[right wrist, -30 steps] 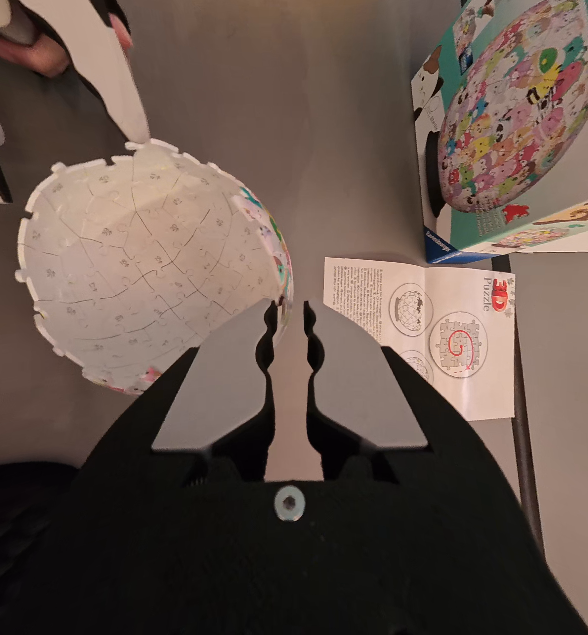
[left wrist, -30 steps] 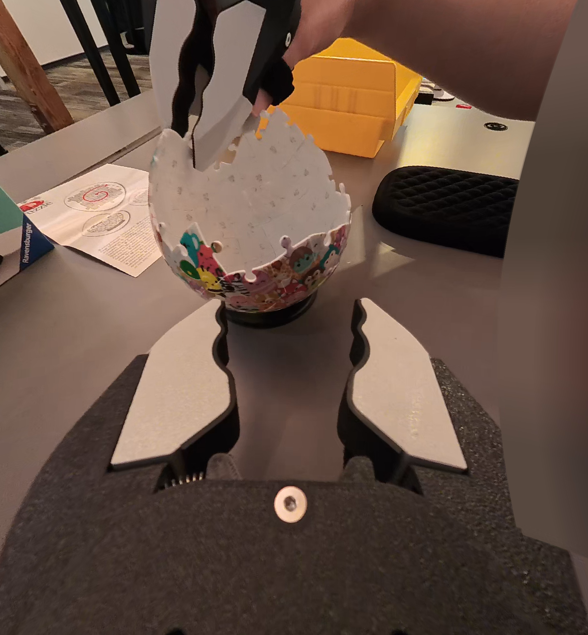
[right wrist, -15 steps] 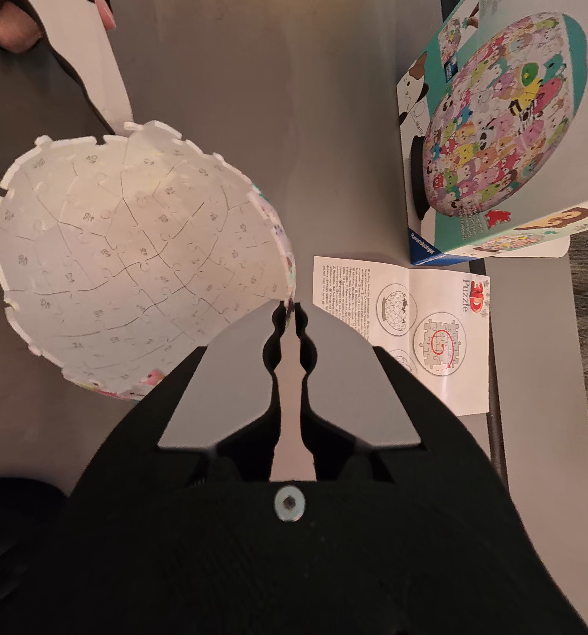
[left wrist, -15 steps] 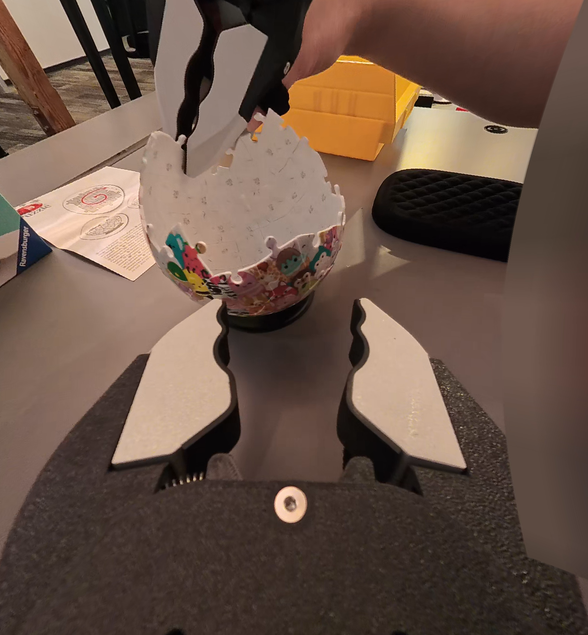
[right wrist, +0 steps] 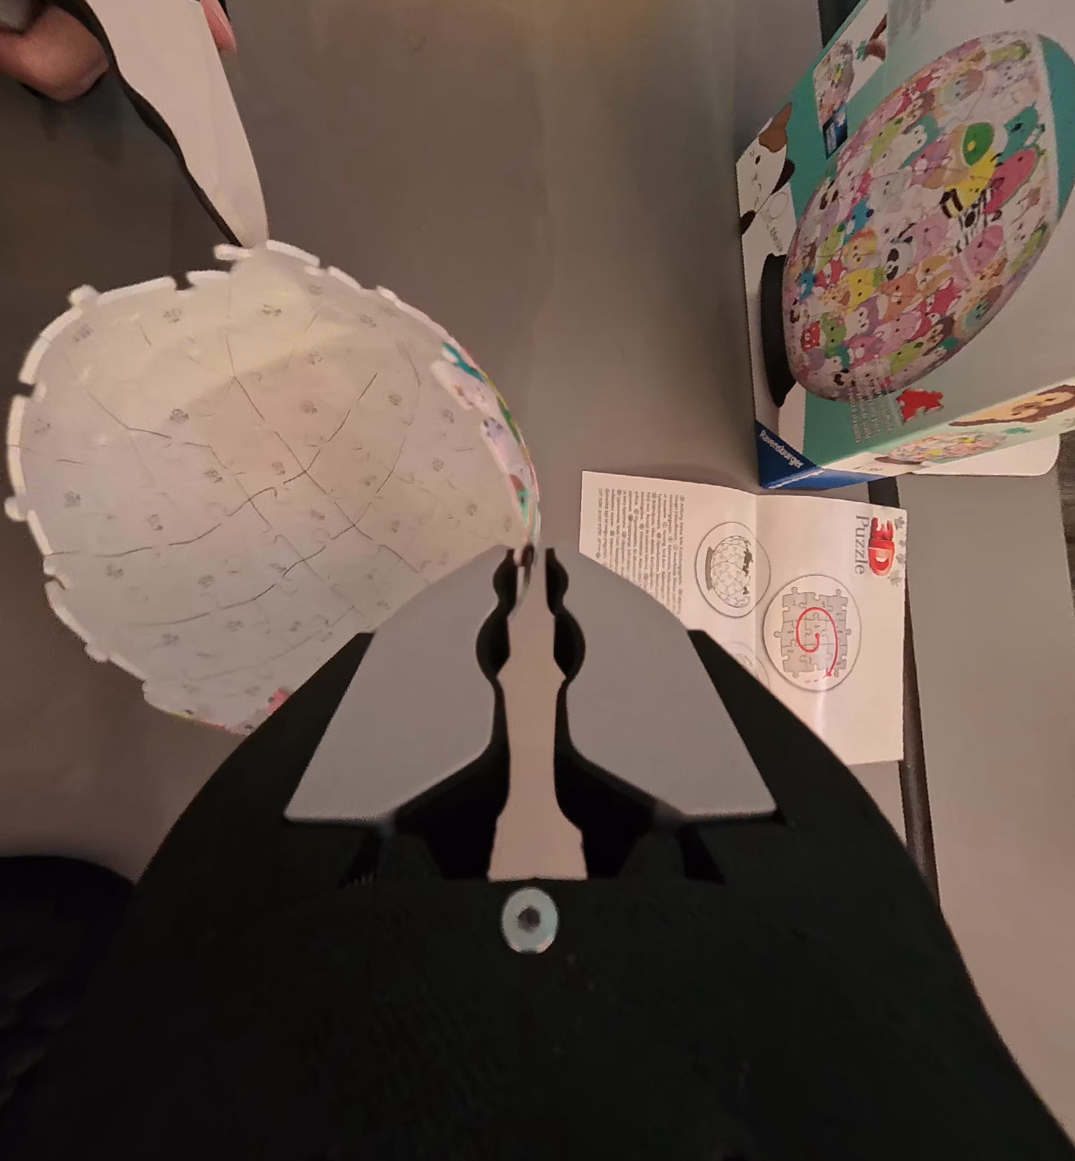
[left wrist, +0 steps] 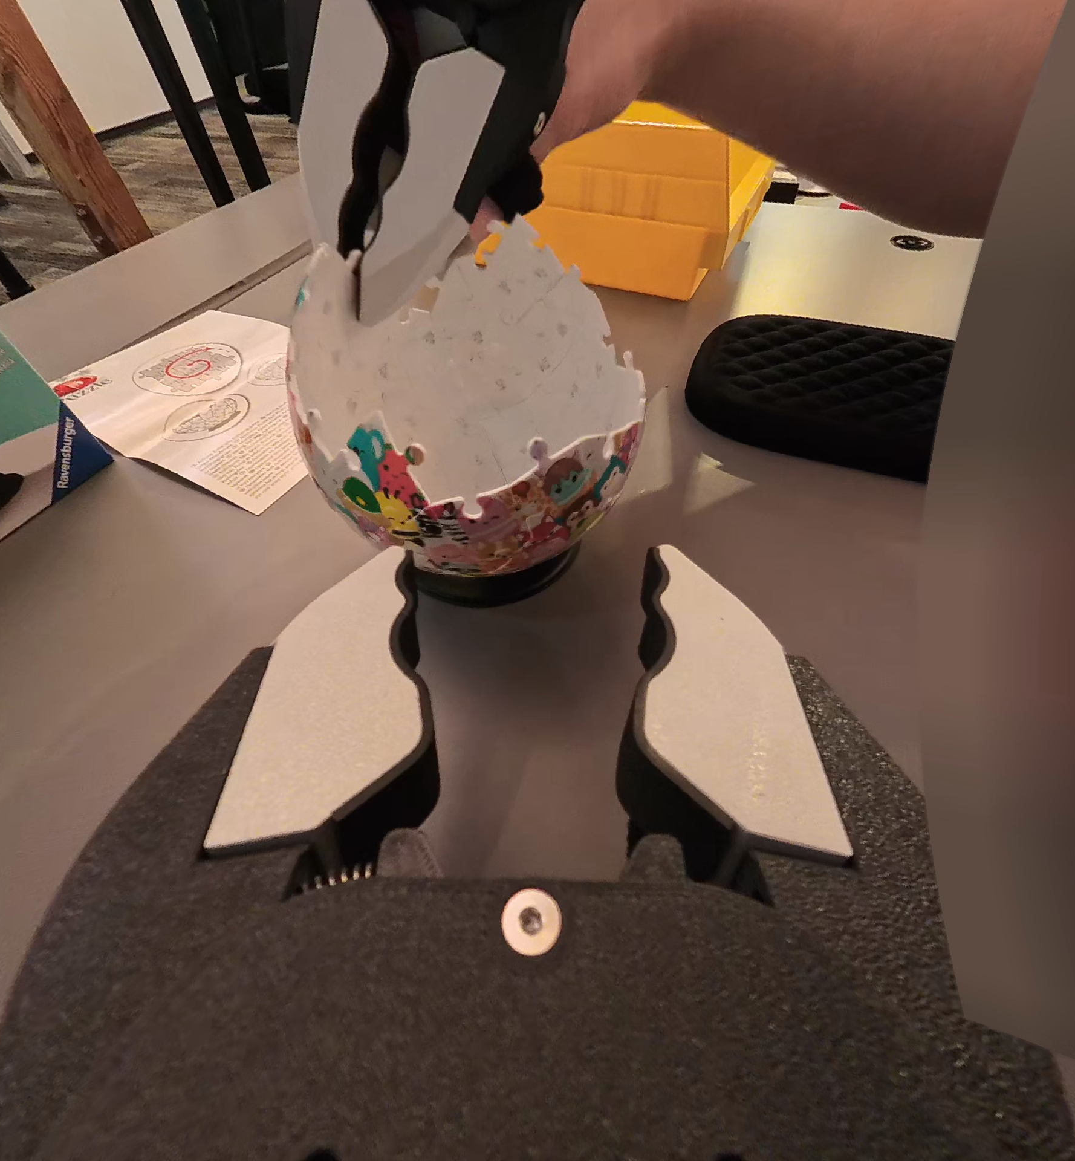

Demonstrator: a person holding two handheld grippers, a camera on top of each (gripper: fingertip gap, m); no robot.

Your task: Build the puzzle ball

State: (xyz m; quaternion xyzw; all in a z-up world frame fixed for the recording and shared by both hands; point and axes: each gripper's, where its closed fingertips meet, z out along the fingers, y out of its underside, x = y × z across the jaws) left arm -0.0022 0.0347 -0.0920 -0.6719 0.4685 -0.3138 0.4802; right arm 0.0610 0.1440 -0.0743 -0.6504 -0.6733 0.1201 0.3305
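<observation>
The half-built puzzle ball [left wrist: 478, 389] is an open shell, white inside and printed with colourful characters outside, on a black stand [left wrist: 497, 584]. My left gripper [left wrist: 525, 559] is open and empty, low on the table just in front of the stand. My right gripper [left wrist: 359, 276] comes down from above and is shut on the shell's far-left rim. In the right wrist view my right gripper [right wrist: 529, 556] pinches the ball's [right wrist: 240, 490] edge between its tips. One finger [right wrist: 214, 138] of my left gripper shows at the top left.
The puzzle box [right wrist: 937, 239] and an unfolded instruction leaflet [right wrist: 774, 597] lie left of the ball in the left wrist view. A yellow plastic box [left wrist: 642, 207] stands behind it and a black quilted pad [left wrist: 824, 389] lies to the right. Chair legs and a wooden post stand beyond the table.
My right gripper's jaws have closed from a small gap onto the ball's rim. My left gripper has stayed open in front of the stand.
</observation>
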